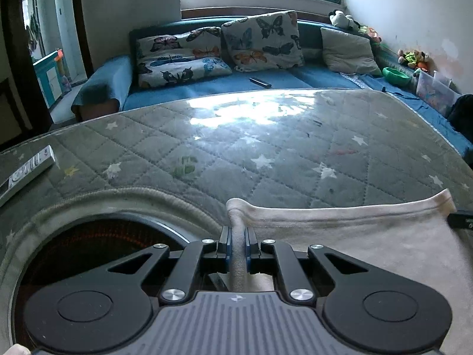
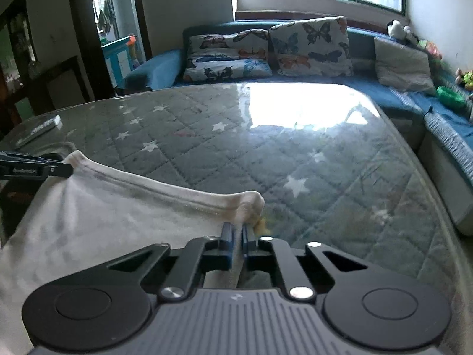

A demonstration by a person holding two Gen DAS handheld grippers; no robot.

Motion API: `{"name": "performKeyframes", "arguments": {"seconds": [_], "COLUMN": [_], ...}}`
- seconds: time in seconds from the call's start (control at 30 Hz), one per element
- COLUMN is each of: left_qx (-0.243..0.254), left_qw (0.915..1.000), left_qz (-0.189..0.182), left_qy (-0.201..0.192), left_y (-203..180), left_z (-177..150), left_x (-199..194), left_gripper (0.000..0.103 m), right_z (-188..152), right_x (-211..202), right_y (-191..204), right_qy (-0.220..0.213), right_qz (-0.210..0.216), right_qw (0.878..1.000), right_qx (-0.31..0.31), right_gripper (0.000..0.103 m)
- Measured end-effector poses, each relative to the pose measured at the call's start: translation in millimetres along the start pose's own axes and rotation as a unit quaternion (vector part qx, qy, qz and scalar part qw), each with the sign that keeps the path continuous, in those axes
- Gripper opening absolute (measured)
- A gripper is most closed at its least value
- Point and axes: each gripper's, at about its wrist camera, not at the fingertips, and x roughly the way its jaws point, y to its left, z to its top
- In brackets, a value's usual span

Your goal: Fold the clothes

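- The left gripper (image 1: 238,238) is nearly closed, its blue pads pinching one corner of a white garment (image 1: 354,236), with the cloth bunched into a narrow roll between the jaws.
- The right gripper (image 2: 235,233) is clamped shut on the opposite corner of the same stitched edge; its grip looks thin, right at the tip of the cloth.
- The garment lies at the near edge of the glass-topped table (image 1: 266,148), its hemmed edge stretched between the two grippers and the rest falling toward the person, out of view.
- Its long axis, judged from the taut hem, runs side to side across the table; the hem faces away, toward the sofa (image 1: 295,80).
- Likely risk: the right corner slips free if the hem is pulled tighter, since so little cloth sits in the jaws.
- If the hands move unevenly, the fold would probably land skewed or wrinkled.
- A wide swing could also drag cloth into the remote control (image 1: 26,171) at the table's left, though it lies well apart.
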Motion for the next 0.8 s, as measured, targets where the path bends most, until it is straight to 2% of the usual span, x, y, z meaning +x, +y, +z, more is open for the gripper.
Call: {"name": "performKeyframes", "arguments": {"seconds": [0.1,0.17,0.3,0.43,0.53,0.67,0.73,0.8], "left_qx": [-0.003,-0.007,-0.008,-0.005,0.01,0.055,0.075,0.086], "left_qw": [1.0,0.9999,0.9999,0.9996,0.9987,0.9948,0.9922,0.99], "left_qz": [0.007,0.008,0.008,-0.011,-0.039,-0.081,-0.095,-0.107], "left_qy": [-0.002,-0.002,-0.013,-0.026,-0.03,-0.025,-0.027,-0.029], "left_y": [-2,-2,1,-4,-18,-50,-64,-75], "left_z": [5,7,6,-7,-25,-65,-85,-105], "left_x": [6,6,-10,-43,-71,-107,-121,-134], "left_gripper": [0.014,0.015,0.027,0.03,0.033,0.035,0.035,0.04], "right_z": [5,9,7,-5,-24,-55,-70,-85], "right_x": [8,7,-12,-44,-65,-91,-105,-116], "right_y": [-1,-2,0,14,34,61,76,90], "right_qy": [0.0,-0.004,-0.018,-0.016,-0.007,0.003,0.003,0.004], "right_qz": [-0.013,-0.017,-0.014,0.024,0.045,0.076,0.088,0.099], "right_qw": [1.0,1.0,1.0,0.998,0.996,0.99,0.987,0.983], "right_qx": [-0.009,-0.012,-0.019,-0.048,-0.082,-0.12,-0.138,-0.154], "right_gripper": [0.004,0.008,0.013,0.03,0.036,0.04,0.046,0.046]}}
